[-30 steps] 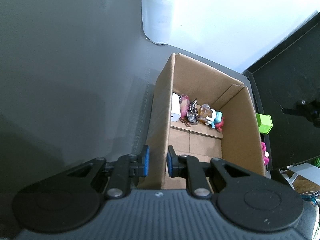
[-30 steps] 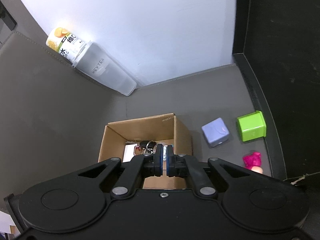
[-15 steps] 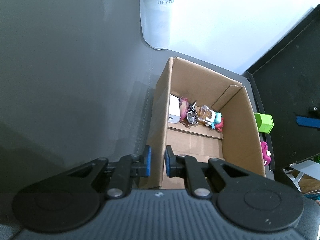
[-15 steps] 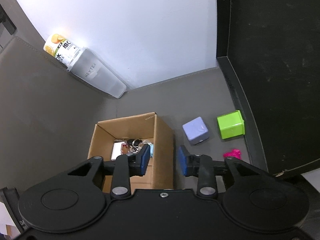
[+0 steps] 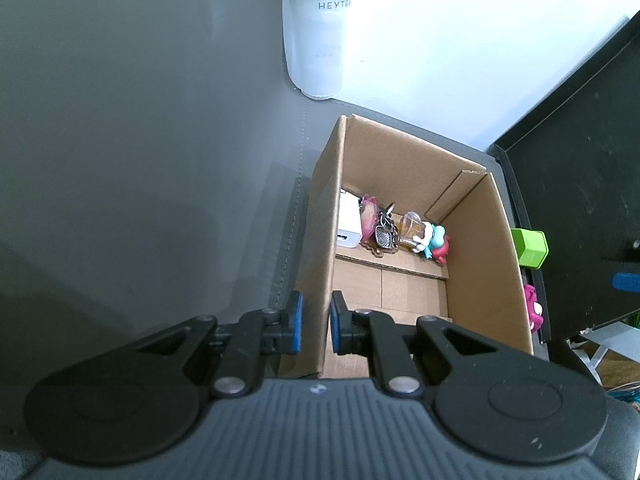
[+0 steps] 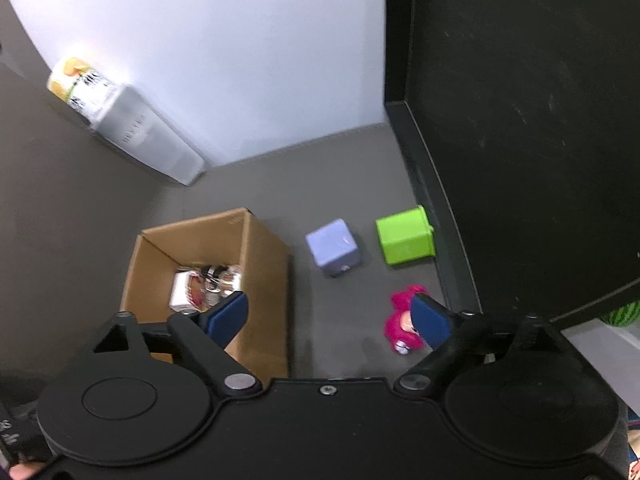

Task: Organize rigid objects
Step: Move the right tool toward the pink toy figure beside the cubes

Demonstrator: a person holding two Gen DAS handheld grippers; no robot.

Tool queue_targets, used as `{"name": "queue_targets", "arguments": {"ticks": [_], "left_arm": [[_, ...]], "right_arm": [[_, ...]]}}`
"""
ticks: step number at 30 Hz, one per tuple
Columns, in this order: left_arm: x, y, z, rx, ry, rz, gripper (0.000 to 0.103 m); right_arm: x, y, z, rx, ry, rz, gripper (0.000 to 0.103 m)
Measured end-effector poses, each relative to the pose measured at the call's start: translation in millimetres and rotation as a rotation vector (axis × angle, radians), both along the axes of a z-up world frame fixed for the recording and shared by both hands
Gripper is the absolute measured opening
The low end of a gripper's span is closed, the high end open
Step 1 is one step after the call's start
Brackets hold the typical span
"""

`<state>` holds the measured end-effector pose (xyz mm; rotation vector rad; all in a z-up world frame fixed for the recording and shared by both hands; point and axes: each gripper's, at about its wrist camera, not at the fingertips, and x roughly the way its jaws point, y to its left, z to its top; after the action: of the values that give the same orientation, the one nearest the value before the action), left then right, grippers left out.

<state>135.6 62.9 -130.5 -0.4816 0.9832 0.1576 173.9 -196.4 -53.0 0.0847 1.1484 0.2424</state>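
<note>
left wrist view: left gripper (image 5: 316, 326) is clamped on the near wall of the cardboard box (image 5: 486, 248). right gripper (image 6: 330, 318), its jaws just opening, hangs released and empty; pink toy (image 6: 400, 322) lies beside its right finger.

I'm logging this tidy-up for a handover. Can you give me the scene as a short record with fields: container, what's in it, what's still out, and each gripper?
container: cardboard box, open top, on the grey mat
inside: small items bunched at its far end, among them keys
outside: purple cube, green cube, pink toy, all on the mat
left gripper: shut on the box's left wall
right gripper: jaws just opened, nothing between them
background: clear cup by the wall
</note>
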Motion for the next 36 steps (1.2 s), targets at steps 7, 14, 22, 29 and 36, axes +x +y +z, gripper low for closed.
{"name": "queue_targets", "arguments": {"ticks": [7,14,22,29,36], "left_arm": [[-0.6,1.2,0.0,-0.002,-0.005,0.004,0.013],[0.1,0.9,0.1,0.009,-0.008,-0.001,0.013],[2.3,0.9,-2.0,0.012,-0.005,-0.001,0.013],[3.5,2.0,-2.9,0.018,-0.003,0.005,0.013],[3.5,3.8,-4.1,0.009,-0.002,0.008,0.013]], "right_arm": [[3.9,-8.5,-24.1,-0.041,0.044,-0.014,0.089],[7.9,-9.2,-42.0,-0.091,0.06,-0.009,0.089],[19.7,-8.8,-58.8,-0.109,0.092,0.0,0.089],[29.6,-4.3,-80.1,-0.163,0.12,-0.018,0.078],[30.4,2.6,-96.6,-0.204,0.15,-0.002,0.071]]}}
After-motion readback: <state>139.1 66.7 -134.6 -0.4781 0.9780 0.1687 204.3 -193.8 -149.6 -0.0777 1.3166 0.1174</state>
